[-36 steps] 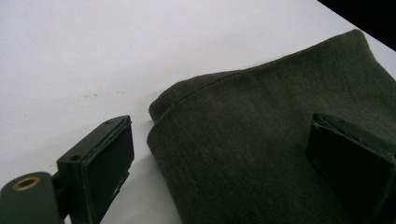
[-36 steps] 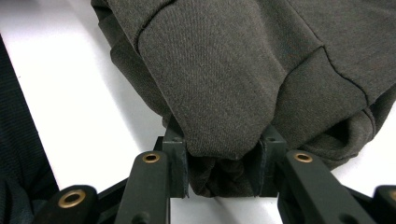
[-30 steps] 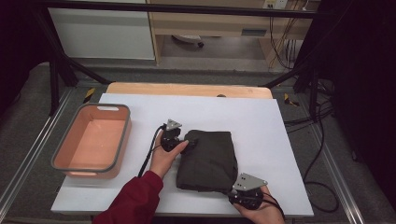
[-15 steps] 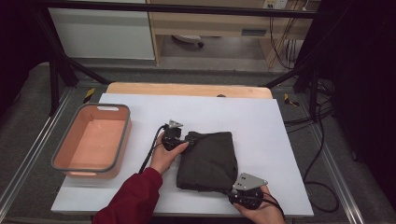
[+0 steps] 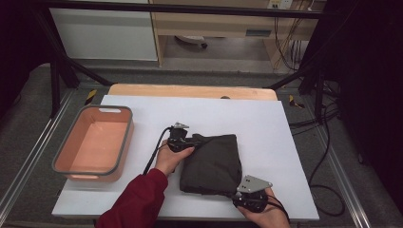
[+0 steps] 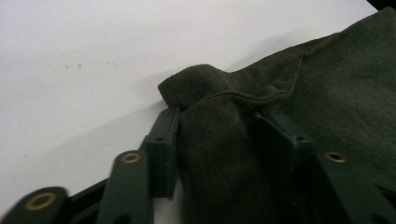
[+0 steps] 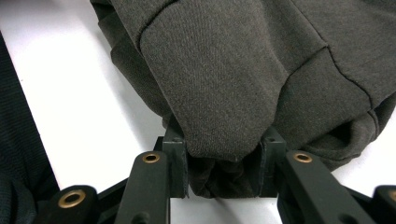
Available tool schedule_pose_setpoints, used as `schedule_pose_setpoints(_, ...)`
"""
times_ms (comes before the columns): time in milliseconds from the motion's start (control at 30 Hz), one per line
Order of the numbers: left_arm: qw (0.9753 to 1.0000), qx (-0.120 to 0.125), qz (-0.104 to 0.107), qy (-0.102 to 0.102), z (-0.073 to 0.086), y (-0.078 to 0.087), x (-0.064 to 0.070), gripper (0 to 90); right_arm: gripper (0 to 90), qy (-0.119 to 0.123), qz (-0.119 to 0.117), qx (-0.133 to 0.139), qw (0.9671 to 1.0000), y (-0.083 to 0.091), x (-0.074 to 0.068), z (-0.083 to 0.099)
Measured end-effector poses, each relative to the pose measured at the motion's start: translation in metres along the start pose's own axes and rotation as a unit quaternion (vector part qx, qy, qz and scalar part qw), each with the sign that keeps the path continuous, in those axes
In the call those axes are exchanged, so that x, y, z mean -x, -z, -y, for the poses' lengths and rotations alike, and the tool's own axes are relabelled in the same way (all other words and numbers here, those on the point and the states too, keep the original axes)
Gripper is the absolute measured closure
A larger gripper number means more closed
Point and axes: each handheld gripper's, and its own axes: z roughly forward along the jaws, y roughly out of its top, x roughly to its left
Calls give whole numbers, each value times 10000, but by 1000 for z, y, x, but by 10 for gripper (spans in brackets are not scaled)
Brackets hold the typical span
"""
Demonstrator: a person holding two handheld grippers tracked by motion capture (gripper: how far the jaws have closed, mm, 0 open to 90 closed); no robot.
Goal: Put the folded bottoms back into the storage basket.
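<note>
With both grippers, left [image 5: 187, 141] at ten o'clock and right [image 5: 242, 195] at five, clamped on the folded garment [image 5: 211, 164], its folds could be pulled loose by uneven lifting.

Tub [image 5: 95, 145] left; open table [image 5: 266, 118] beyond

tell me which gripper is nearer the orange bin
Left. The left gripper grips the dark garment just right of the orange bin; the right gripper is at the garment's near-right corner.

Folded dark cloth [image 5: 211, 164] mid-frame; left gripper [image 5: 183, 141] at its upper-left corner, right gripper [image 5: 248, 193] at lower-right; bin [image 5: 124, 142] left.
</note>
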Motion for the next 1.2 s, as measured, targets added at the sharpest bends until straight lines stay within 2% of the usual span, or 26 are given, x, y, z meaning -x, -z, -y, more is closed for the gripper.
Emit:
schedule_pose_setpoints(167,10000,65,-51,31,-1,2,3,666,668,71,27,-25,10000,0,-1,-2)
schedule_pose_setpoints(267,9998,214,-17,37,-4,8,5,749,678,167,91,-19,9998,1,-3,-4)
schedule_pose_setpoints(333,9994,342,45,-4,-7,13,7,772,681,260,121,13,9996,2,-6,-7)
schedule_pose_setpoints(433,9985,552,49,-51,-15,25,9,786,685,417,200,138,9988,5,-11,-16)
schedule_pose_setpoints(533,9969,774,1,-107,-25,40,9,794,686,463,271,297,9981,5,-15,-26)
schedule_pose_setpoints(567,9964,827,-39,-162,-29,47,9,795,686,481,306,412,9975,5,-16,-35)
schedule_pose_setpoints(600,9959,885,-68,-194,-33,53,8,795,686,481,306,412,9975,5,-16,-35)
schedule_pose_setpoints(633,9953,945,-87,-213,-39,60,7,795,685,478,298,516,9971,4,-17,-46)
schedule_pose_setpoints(667,9949,983,-101,-215,-42,65,6,795,685,478,298,516,9971,4,-17,-46)
schedule_pose_setpoints(767,9938,1104,-86,-143,-52,82,1,795,684,500,231,598,9967,1,-19,-61)
schedule_pose_setpoints(900,9926,1148,-247,-295,-63,101,-6,795,685,629,170,659,9957,-6,-21,-81)
schedule_pose_setpoints(1033,9918,1205,-328,-257,-68,116,-18,796,684,666,75,701,9953,-13,-23,-98)
schedule_pose_setpoints(1200,9904,1266,-465,-304,-73,132,-28,798,684,699,-23,751,9947,-20,-24,-116)
